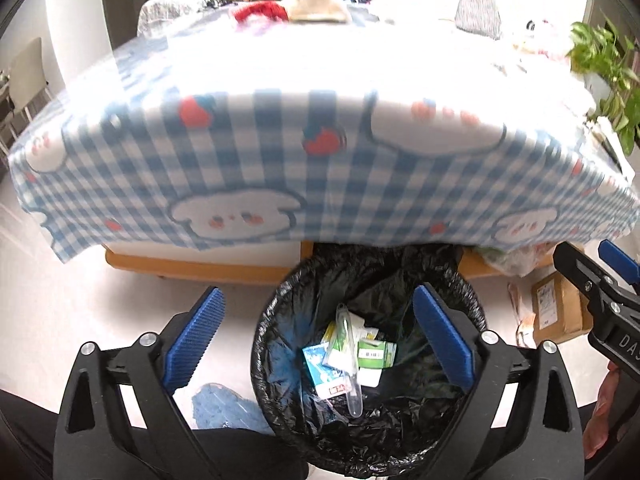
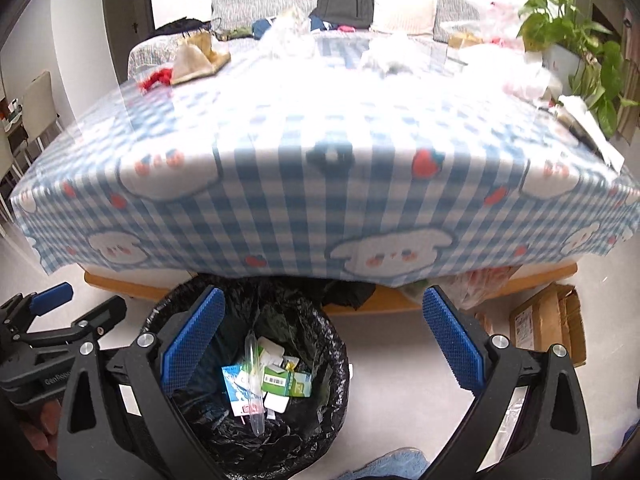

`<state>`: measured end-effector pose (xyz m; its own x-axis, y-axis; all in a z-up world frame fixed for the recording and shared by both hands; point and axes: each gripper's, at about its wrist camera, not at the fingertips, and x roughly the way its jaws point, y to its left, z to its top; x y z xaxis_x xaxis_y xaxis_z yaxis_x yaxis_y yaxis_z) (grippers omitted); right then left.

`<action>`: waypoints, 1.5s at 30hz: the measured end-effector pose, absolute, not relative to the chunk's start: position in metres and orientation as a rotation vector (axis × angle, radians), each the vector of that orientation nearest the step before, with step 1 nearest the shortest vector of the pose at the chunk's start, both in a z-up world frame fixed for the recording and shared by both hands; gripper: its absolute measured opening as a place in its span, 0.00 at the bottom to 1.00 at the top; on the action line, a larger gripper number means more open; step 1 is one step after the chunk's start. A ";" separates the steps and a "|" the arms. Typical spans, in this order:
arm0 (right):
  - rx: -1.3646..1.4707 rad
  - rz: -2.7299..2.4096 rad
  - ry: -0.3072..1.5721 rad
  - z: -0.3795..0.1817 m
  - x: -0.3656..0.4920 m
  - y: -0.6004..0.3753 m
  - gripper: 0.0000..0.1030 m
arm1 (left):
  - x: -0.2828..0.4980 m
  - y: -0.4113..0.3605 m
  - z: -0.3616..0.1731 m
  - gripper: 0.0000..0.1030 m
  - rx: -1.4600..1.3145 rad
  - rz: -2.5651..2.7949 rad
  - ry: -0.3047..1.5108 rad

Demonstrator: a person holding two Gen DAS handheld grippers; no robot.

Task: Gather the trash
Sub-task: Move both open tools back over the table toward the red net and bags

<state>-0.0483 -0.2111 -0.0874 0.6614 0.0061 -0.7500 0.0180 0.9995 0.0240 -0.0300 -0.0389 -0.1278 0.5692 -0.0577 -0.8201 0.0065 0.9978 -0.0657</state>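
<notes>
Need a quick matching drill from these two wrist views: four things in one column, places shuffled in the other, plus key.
Things:
1. clear plastic tube
2. cardboard box
3. black backpack
4. potted plant

Places:
A. on the floor beside the table
B. at the table's far right corner
C. in the black-lined trash bin, on top of the wrappers
D. on the sofa behind the table

Pairs: 1-C, 2-A, 3-D, 4-B

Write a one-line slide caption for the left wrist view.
Open left gripper above a black-lined trash bin holding cartons and a clear plastic tube, beside a blue-checked table.
</notes>
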 end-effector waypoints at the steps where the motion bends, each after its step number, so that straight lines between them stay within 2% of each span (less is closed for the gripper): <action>1: 0.031 -0.005 0.835 -0.077 -0.048 -0.210 0.93 | -0.030 -0.037 -0.123 0.93 -0.058 -0.036 0.958; 19: 0.001 0.018 0.752 -0.012 -0.014 -0.211 0.93 | -0.004 -0.012 -0.049 0.94 -0.051 -0.038 0.898; 45: 0.004 0.041 0.691 0.043 0.093 -0.190 0.93 | 0.113 0.029 0.012 0.94 -0.087 -0.012 0.846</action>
